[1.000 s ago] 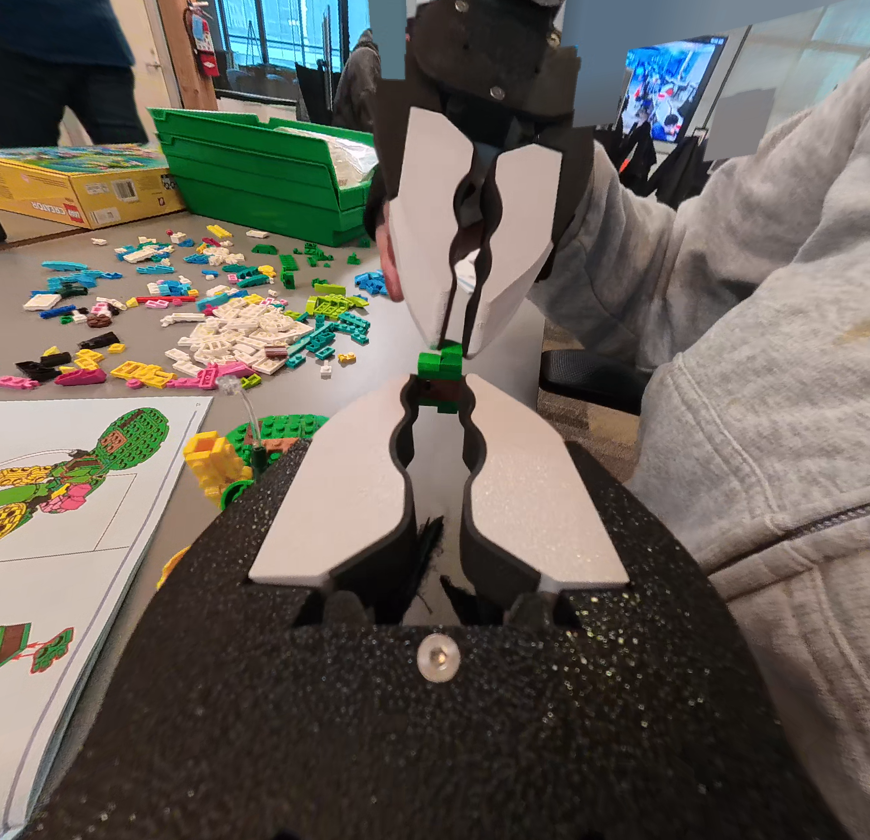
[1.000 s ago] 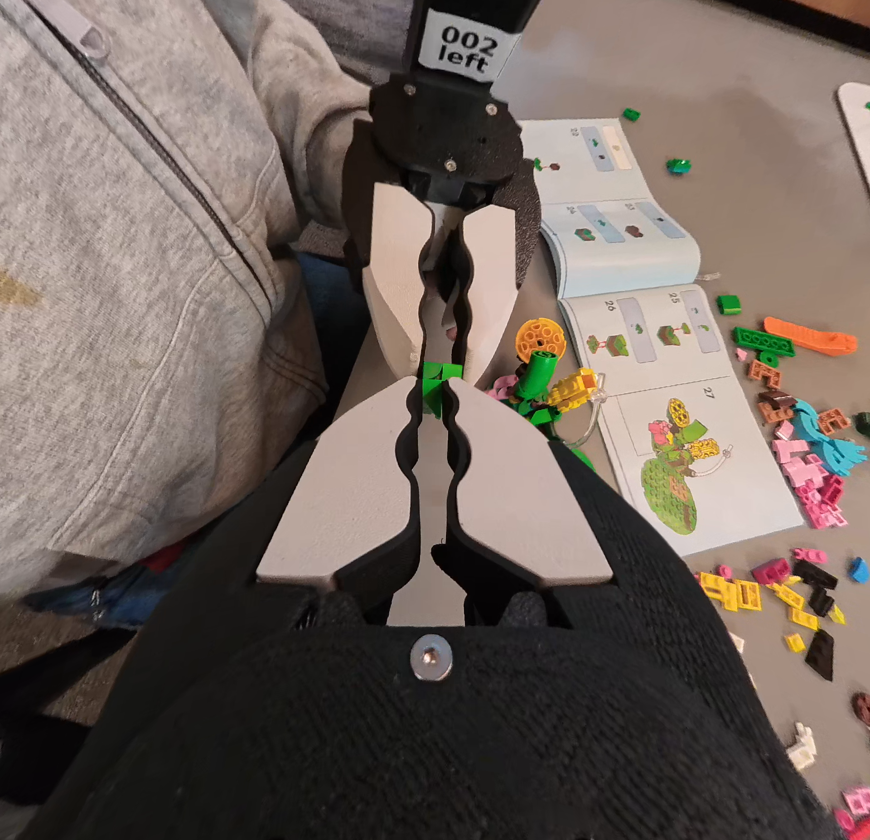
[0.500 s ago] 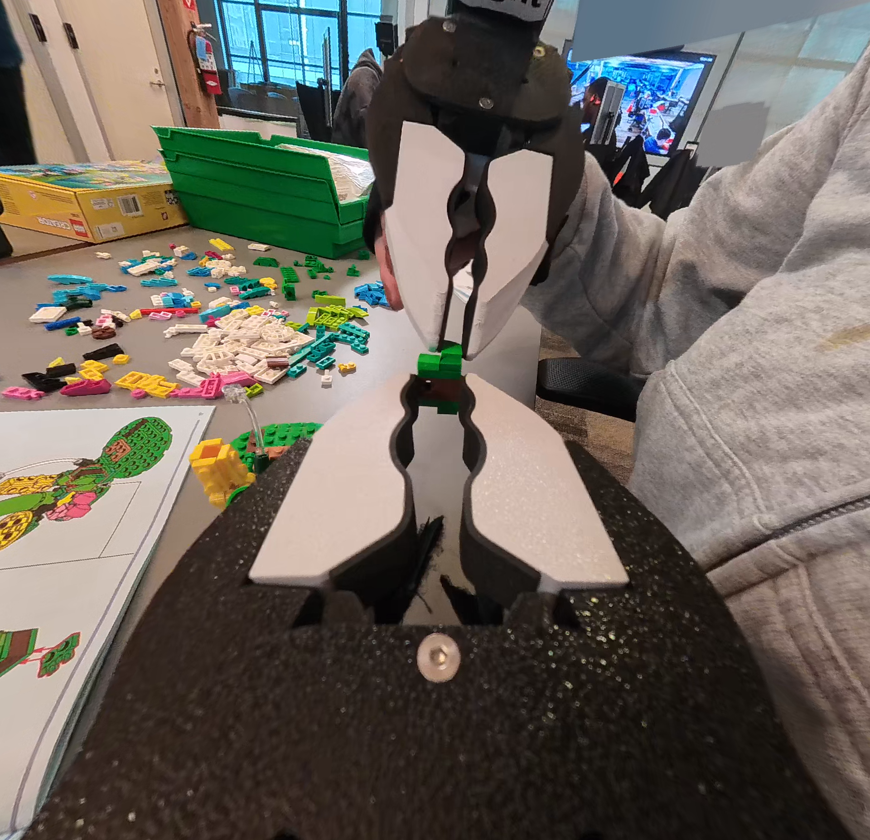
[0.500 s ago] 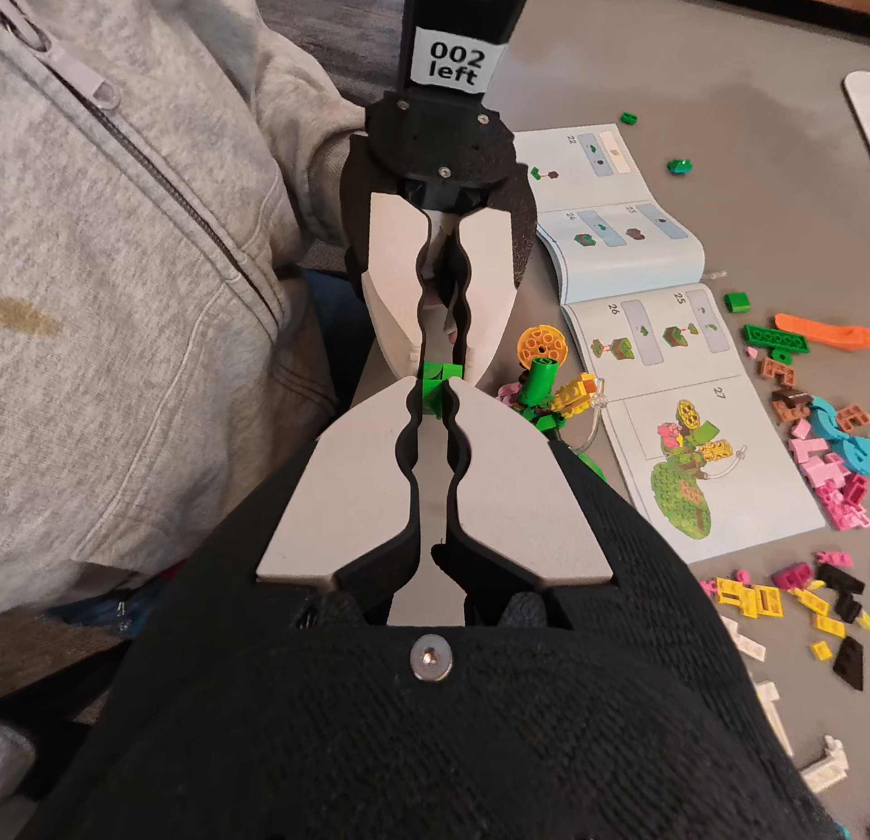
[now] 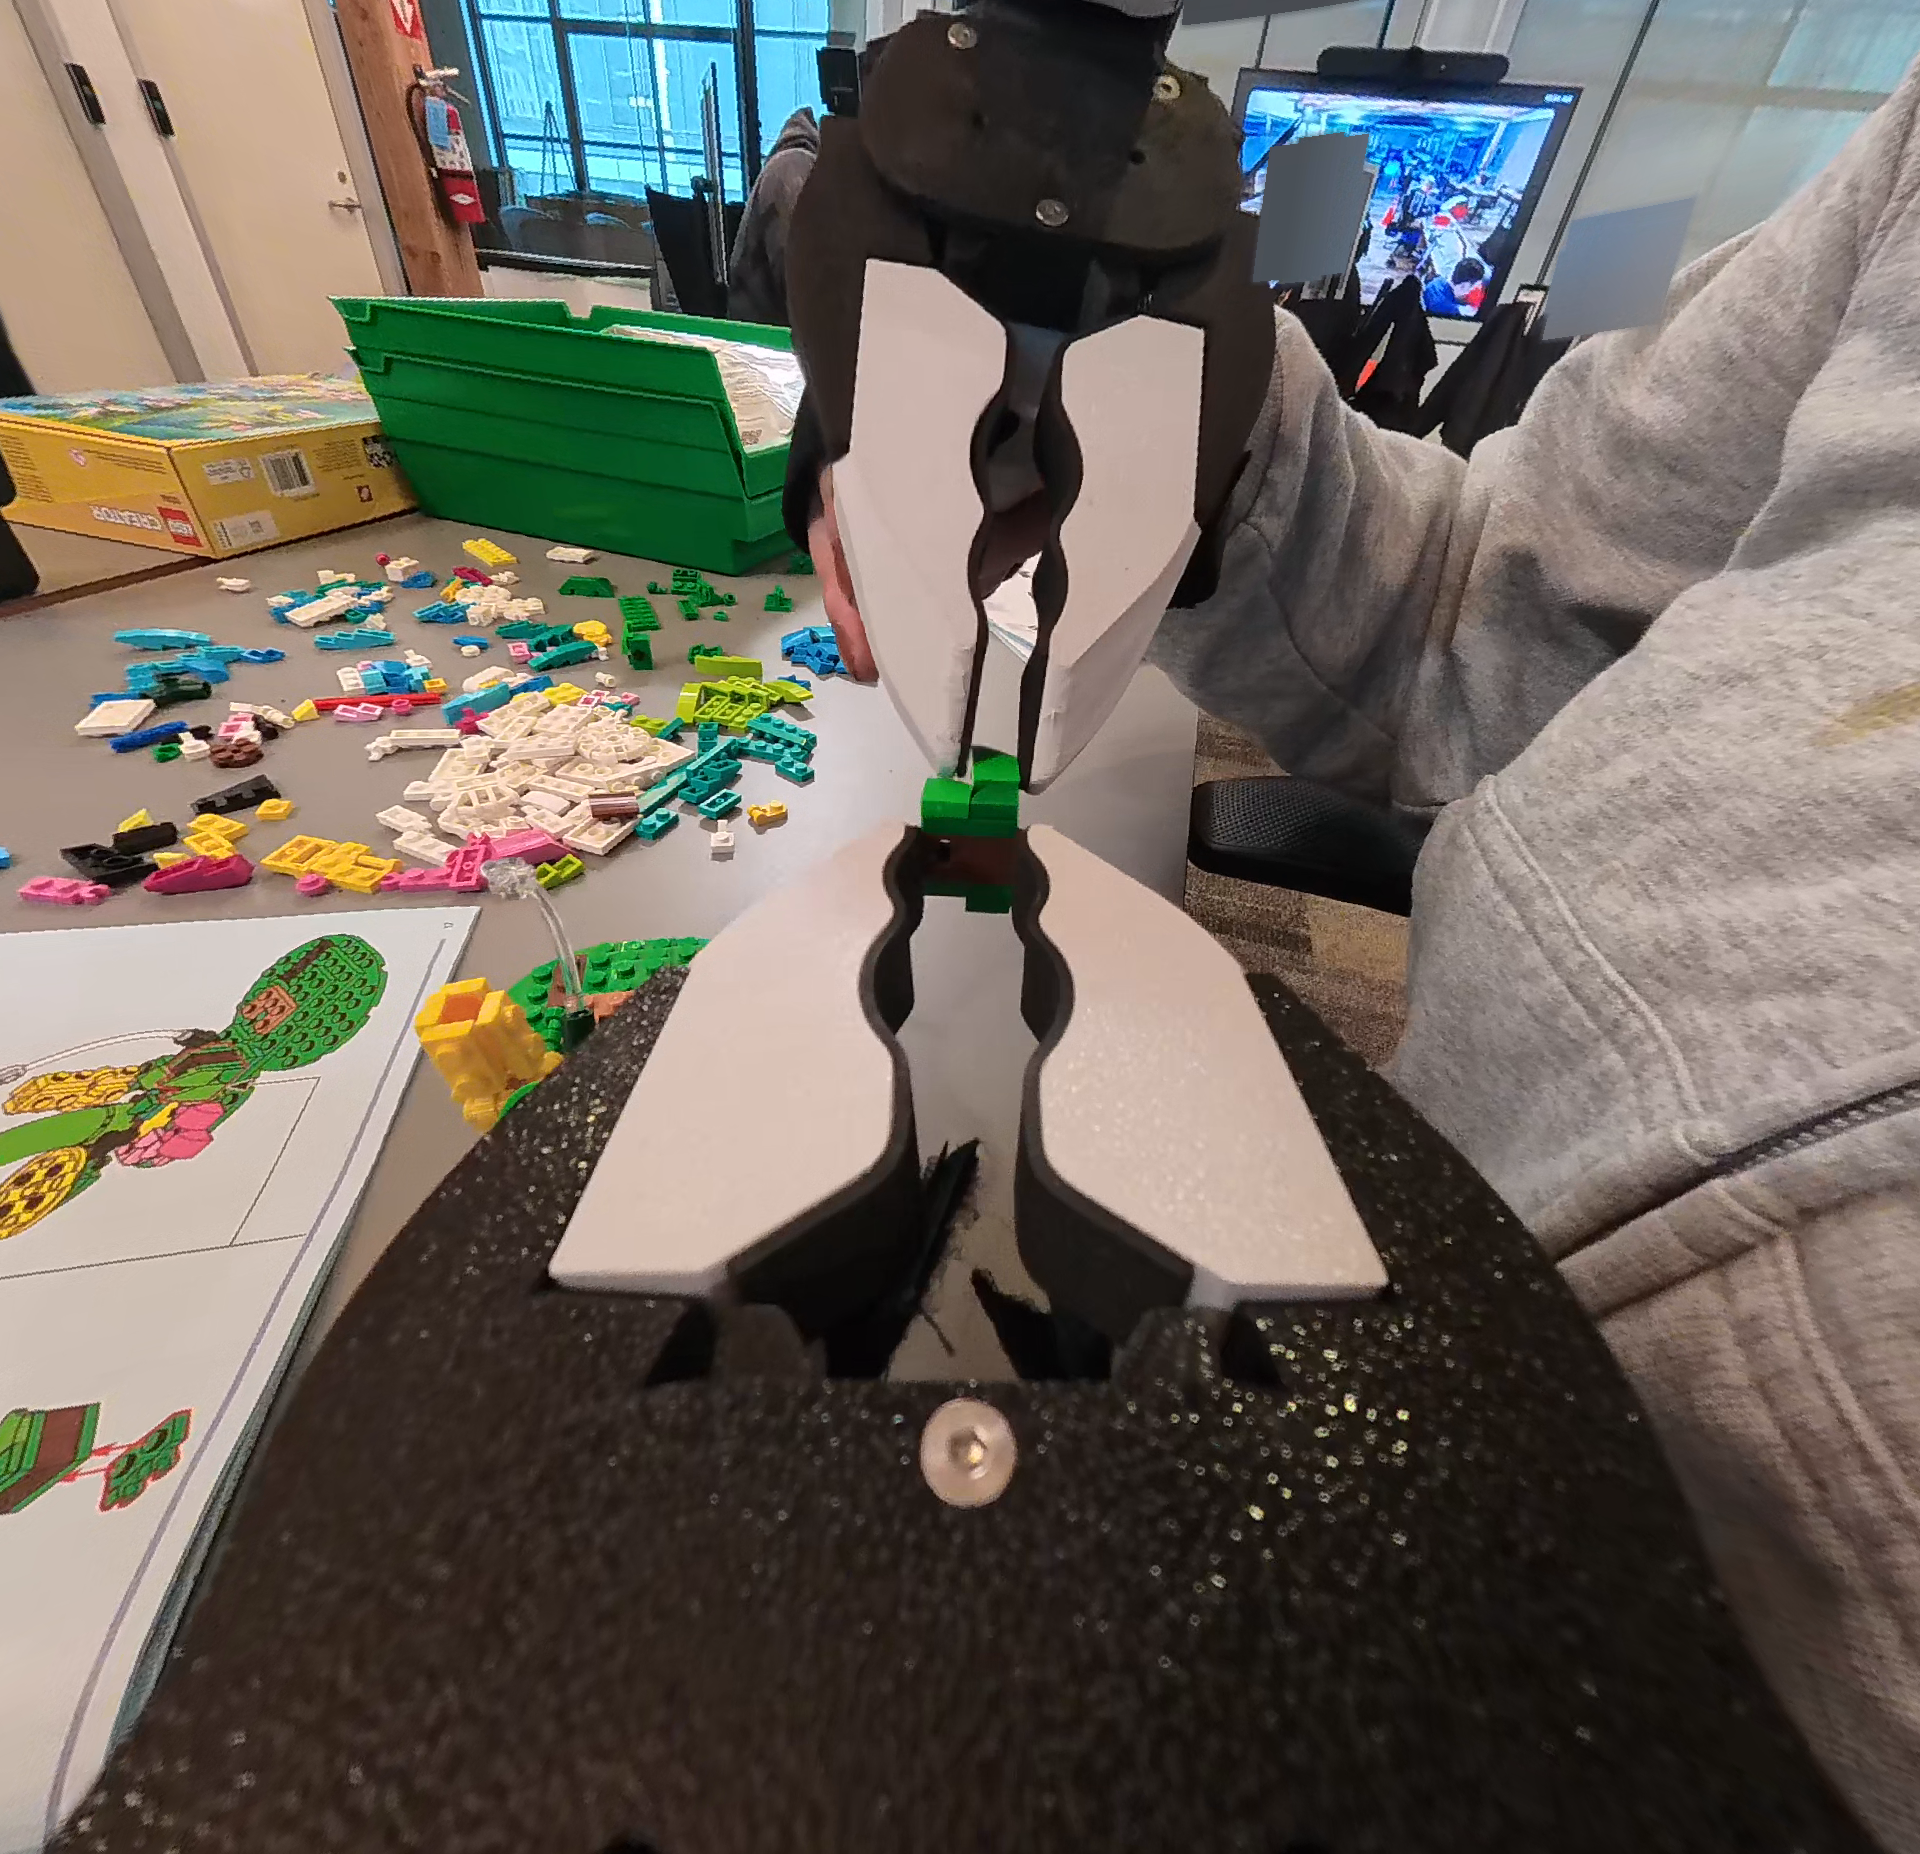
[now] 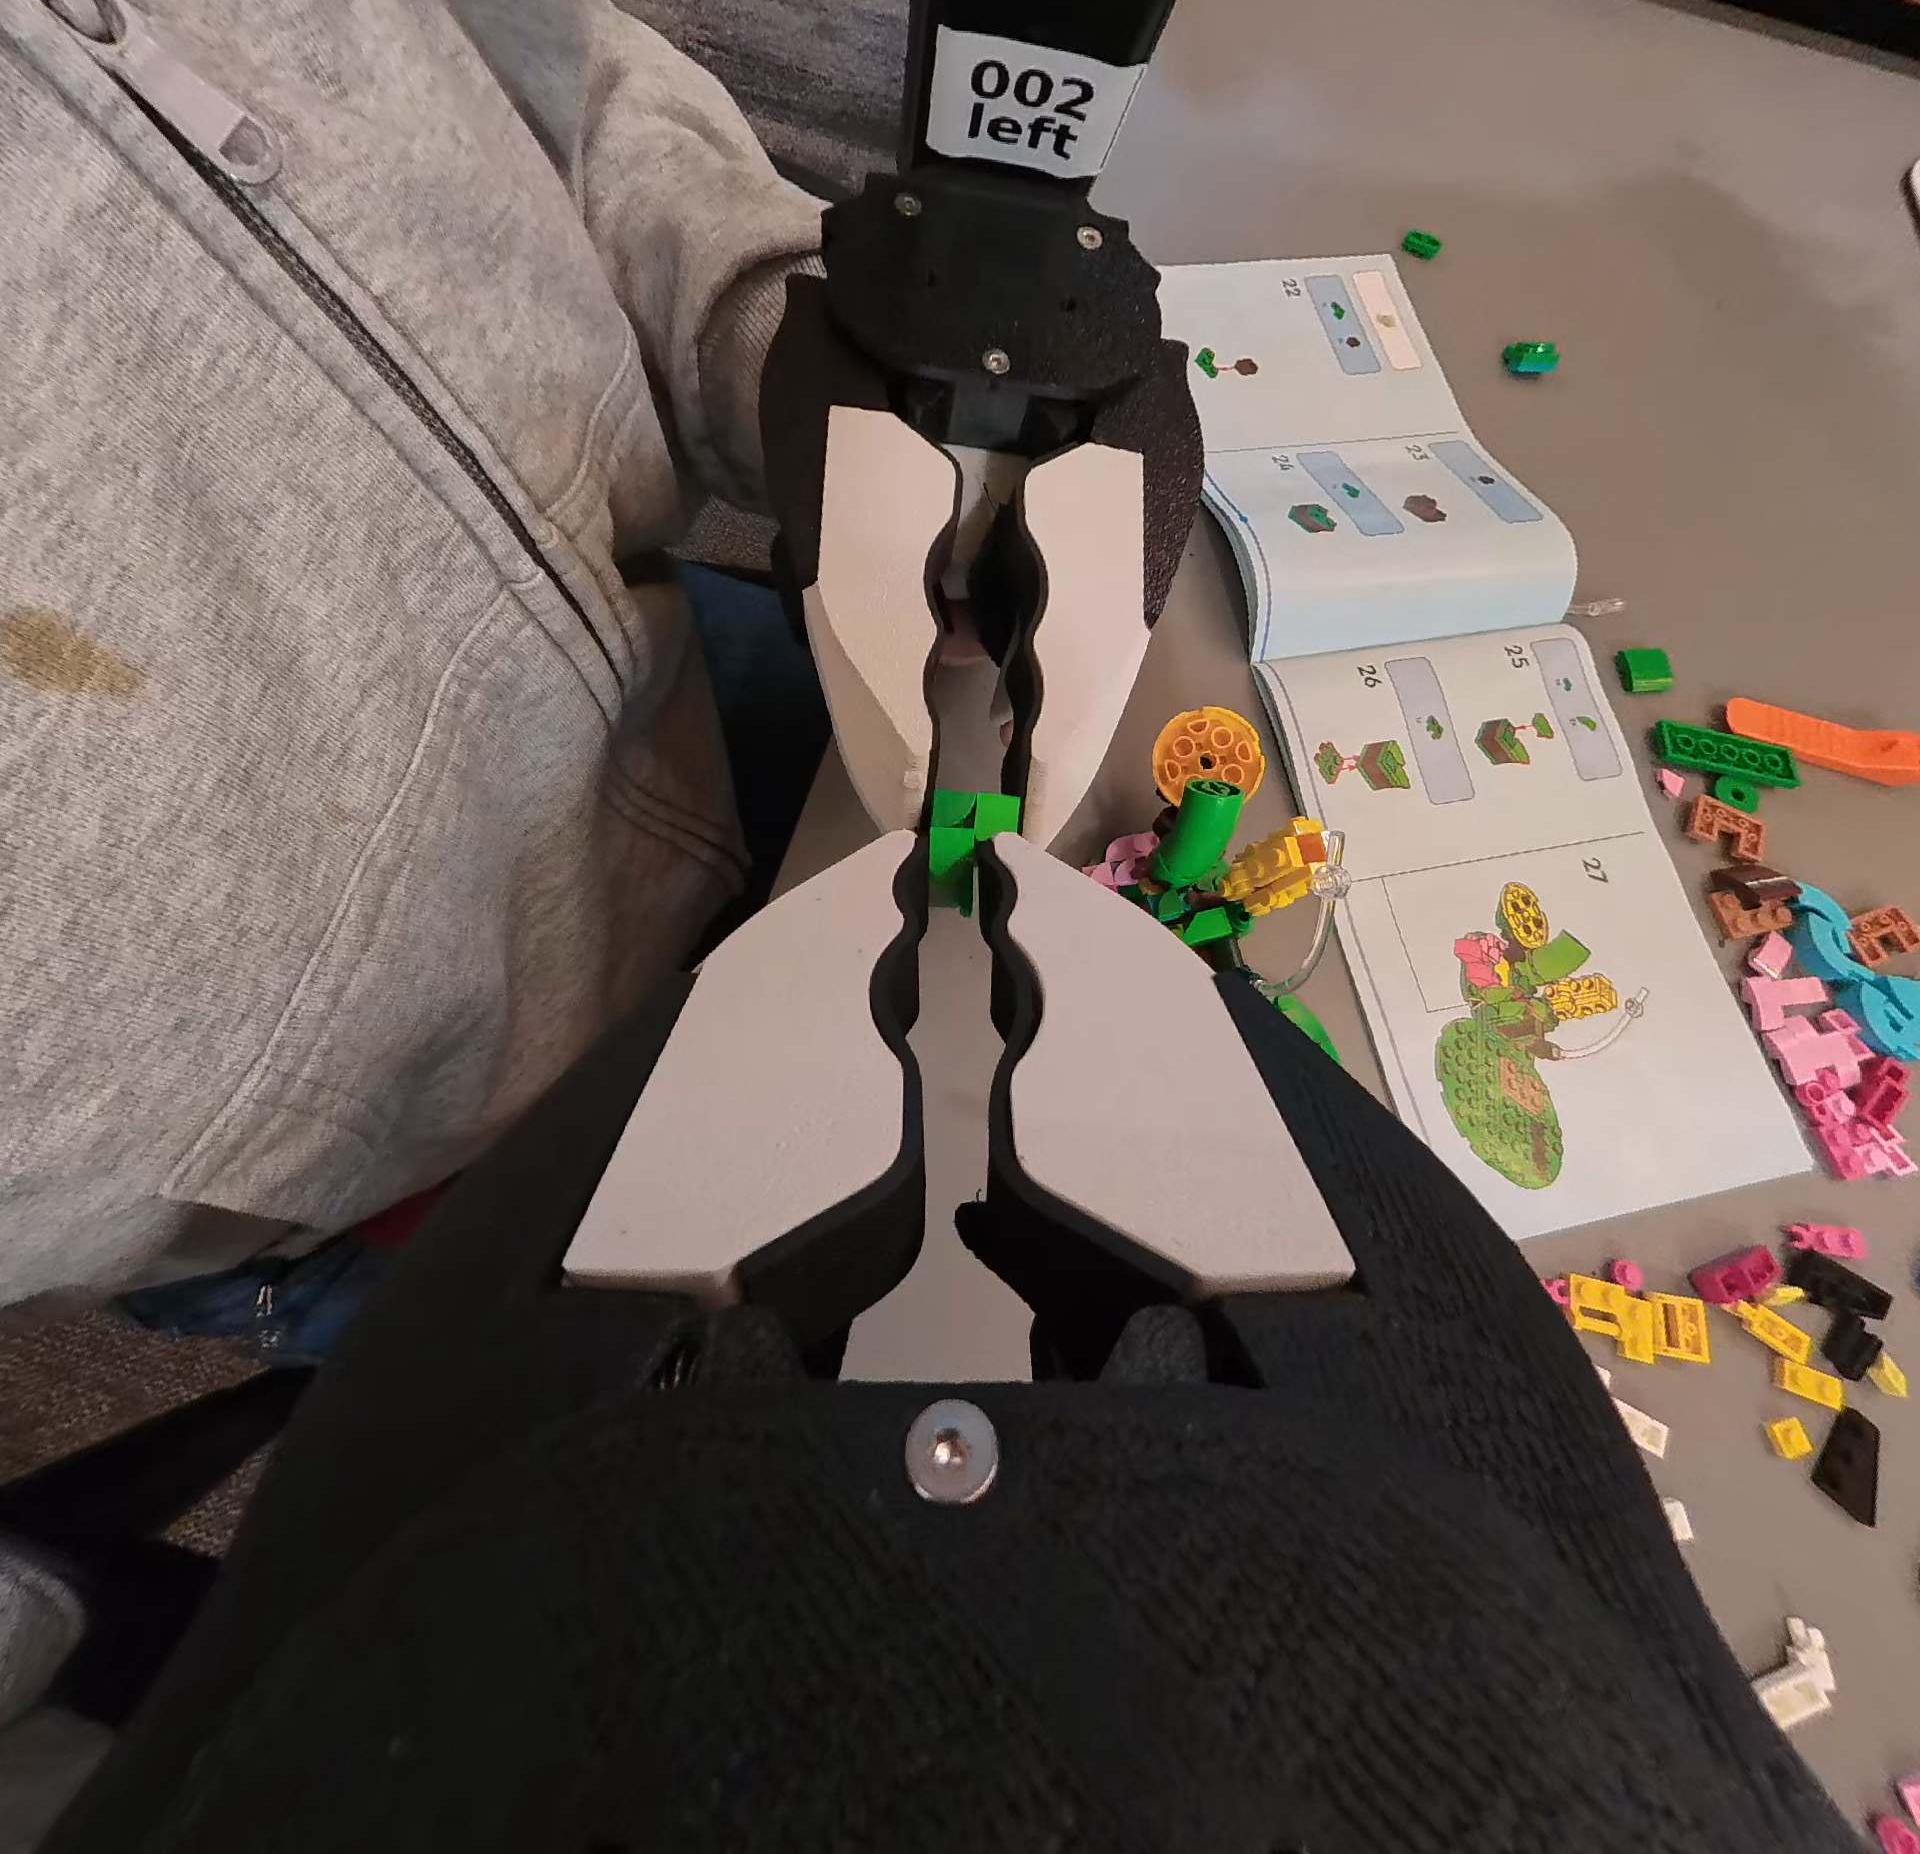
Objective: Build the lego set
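The left gripper (image 5: pixel 964 848), with pale matte fingers edged in wavy black rubber and a grainy black body, pinches a small brick assembly (image 5: pixel 971 833) at its fingertips: a brown block sandwiched between green layers, with blocky bright-green pieces stacked on top. The right gripper (image 6: pixel 956 859), of the same build, comes at it tip to tip from the opposite side and is pressed narrowly onto one of those bright-green top pieces (image 6: pixel 961 848), so the assembly hangs in the air between the two tools, above the near edge of the smooth grey table (image 5: pixel 582 869) and just in front of the person's heathered grey sweatshirt (image 5: pixel 1662 765). Below and beside the fingertips stands a partly built brick flower model (image 6: pixel 1216 848) with a glossy green cylinder stem, a round studded orange disc, a knobbly yellow bloom, pink bits and a clear curved tube, resting on a studded green base. An open instruction booklet (image 6: pixel 1455 869) with pale blue glossy pages lies next to it. Farther out, loose plastic bricks (image 5: pixel 520 755) spread over the table in white, teal, lime, yellow, pink and black heaps. At the far side sit stacked green plastic bins (image 5: pixel 561 433) with slanted walls and a flat yellow cardboard box (image 5: pixel 197 464).
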Available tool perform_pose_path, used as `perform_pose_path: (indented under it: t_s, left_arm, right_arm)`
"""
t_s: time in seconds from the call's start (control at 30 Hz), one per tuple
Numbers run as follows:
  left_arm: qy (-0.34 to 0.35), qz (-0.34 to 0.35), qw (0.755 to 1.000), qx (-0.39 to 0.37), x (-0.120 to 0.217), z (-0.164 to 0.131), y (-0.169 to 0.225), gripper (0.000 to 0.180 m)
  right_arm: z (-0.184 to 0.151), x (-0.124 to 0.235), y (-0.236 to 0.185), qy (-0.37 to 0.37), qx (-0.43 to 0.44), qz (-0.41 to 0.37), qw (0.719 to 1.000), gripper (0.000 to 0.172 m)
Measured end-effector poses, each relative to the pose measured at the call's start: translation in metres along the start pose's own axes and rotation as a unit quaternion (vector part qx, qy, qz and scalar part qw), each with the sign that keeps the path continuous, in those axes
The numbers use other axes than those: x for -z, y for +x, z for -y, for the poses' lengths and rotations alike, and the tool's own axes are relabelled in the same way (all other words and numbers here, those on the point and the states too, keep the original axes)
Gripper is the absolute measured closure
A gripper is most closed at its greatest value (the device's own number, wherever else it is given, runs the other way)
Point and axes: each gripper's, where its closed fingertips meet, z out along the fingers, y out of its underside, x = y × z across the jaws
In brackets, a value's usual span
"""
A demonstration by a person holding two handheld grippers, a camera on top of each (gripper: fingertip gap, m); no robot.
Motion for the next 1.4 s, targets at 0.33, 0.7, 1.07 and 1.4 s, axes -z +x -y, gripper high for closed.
perform_pose_path:
  t_s: [0.33,0.7,1.07,1.4]
  left_arm:
    - [0.066,-0.025,0.988,0.140,0.011,0.023,-0.012,0.165]
    - [0.133,-0.158,0.924,0.323,0.020,0.050,0.002,0.165]
    - [0.136,-0.172,0.909,0.355,0.019,0.050,0.003,0.165]
    - [0.121,-0.175,0.906,0.367,0.016,0.045,0.005,0.165]
  right_arm:
    - [0.023,0.014,0.017,0.059,0.115,-0.133,0.983,0.121]
    - [0.047,0.008,0.016,0.072,0.262,-0.242,0.932,0.117]
    - [0.049,0.002,0.014,0.070,0.283,-0.249,0.924,0.147]
    - [0.046,-0.001,0.012,0.070,0.259,-0.212,0.940,0.149]
